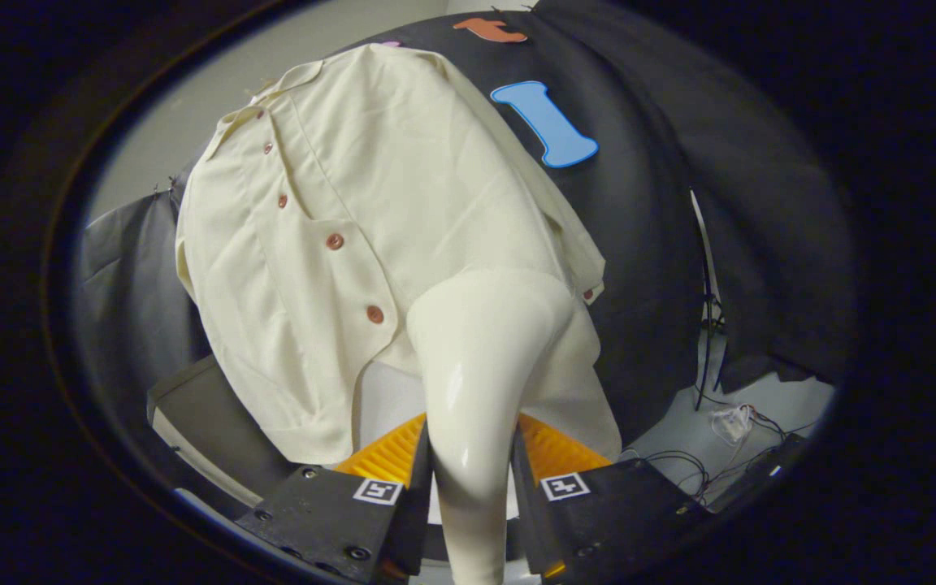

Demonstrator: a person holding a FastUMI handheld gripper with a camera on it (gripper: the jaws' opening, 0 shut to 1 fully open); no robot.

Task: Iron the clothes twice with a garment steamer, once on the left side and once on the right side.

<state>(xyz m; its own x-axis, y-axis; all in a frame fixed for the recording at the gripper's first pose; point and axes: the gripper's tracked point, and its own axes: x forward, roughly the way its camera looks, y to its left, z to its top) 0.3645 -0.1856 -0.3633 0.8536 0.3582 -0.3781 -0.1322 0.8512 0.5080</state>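
**Steamer in the grip, head against the shirt**

Between the two fingers stands the garment steamer [480,382], its smooth, pale handle running up from the bottom of the gripper view and widening into a rounded head. The gripper [472,475] is clamped on that handle: one finger presses its left flank and the other its right, with no gap showing on either side. The fingers stand only as far apart as the handle is thick.

Just ahead, the steamer's head lies against the lower right part of the shirt [338,244], or very close to it; contact cannot be told for certain. The shirt is cream, hanging with its collar farthest from the fingers and its hem nearest. A row of brown buttons [335,241] runs down its front, left of the steamer head. The shirt's left edge curves down freely, and its hem ends just above the left finger. Its right edge falls away beside the steamer head.

Below the hem, a grey box-like stand [208,414] sits to the left.

Beyond the shirt hangs the black cloth wall [655,268]. Right of the fingers there is open pale floor [769,402], crossed by loose cables [728,422].
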